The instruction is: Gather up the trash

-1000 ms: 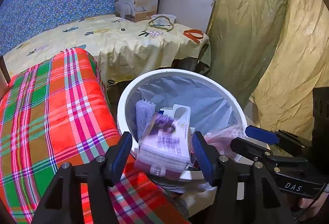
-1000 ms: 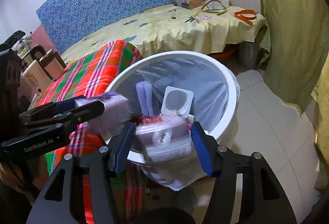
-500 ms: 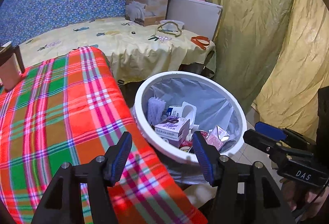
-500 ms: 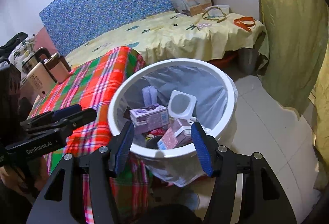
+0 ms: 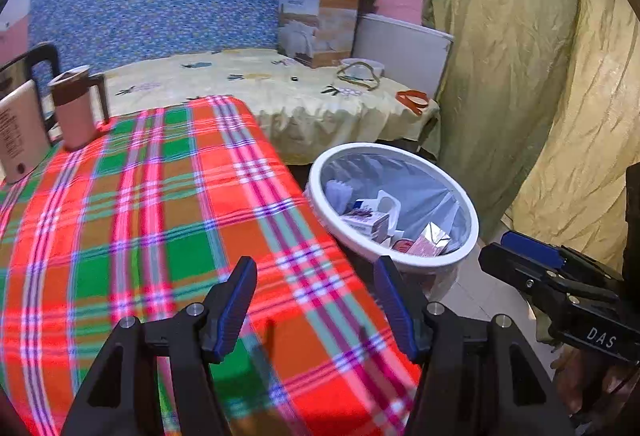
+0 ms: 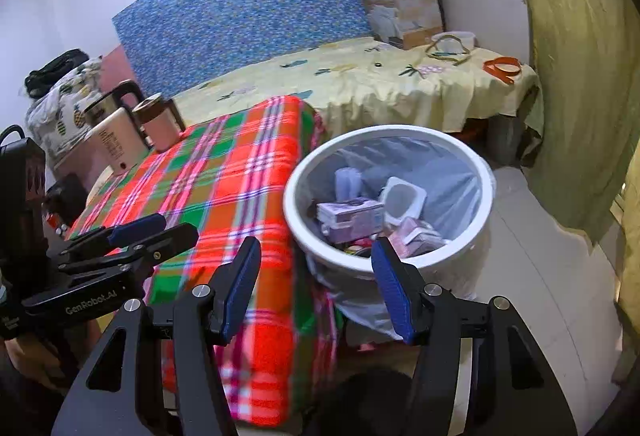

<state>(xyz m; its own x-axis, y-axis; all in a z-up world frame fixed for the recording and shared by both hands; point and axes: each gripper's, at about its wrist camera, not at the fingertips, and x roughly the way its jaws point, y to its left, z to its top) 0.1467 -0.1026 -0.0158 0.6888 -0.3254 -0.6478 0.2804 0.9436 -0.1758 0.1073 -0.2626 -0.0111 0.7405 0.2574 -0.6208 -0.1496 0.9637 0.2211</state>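
Observation:
A white bin [image 6: 486, 204] with a grey liner stands on the floor beside the plaid-covered table [image 6: 224, 176]. Inside lie a purple box [image 6: 350, 218], a white plastic tub [image 6: 402, 198] and a pink carton [image 6: 416, 238]. My right gripper [image 6: 316, 256] is open and empty, just short of the bin's near rim. My left gripper [image 5: 314, 284] is open and empty too, over the plaid cloth [image 5: 160, 216], with the bin [image 5: 474, 232] to its right. Each wrist view shows the other gripper from the side: the right gripper [image 5: 496, 248], the left gripper [image 6: 180, 228].
A cream kettle [image 6: 116, 144] and a brown-lidded mug [image 6: 158, 124] stand at the table's far left. Behind is a yellow-covered surface [image 6: 360, 84] with a cardboard box [image 6: 400, 0] and an orange loop [image 6: 502, 68]. A yellow curtain [image 6: 580, 76] hangs on the right above tiled floor [image 6: 540, 276].
A second ago each gripper held a purple box over the bin. Both boxes now lie in it, and both grippers have drawn back, the left one over the plaid table.

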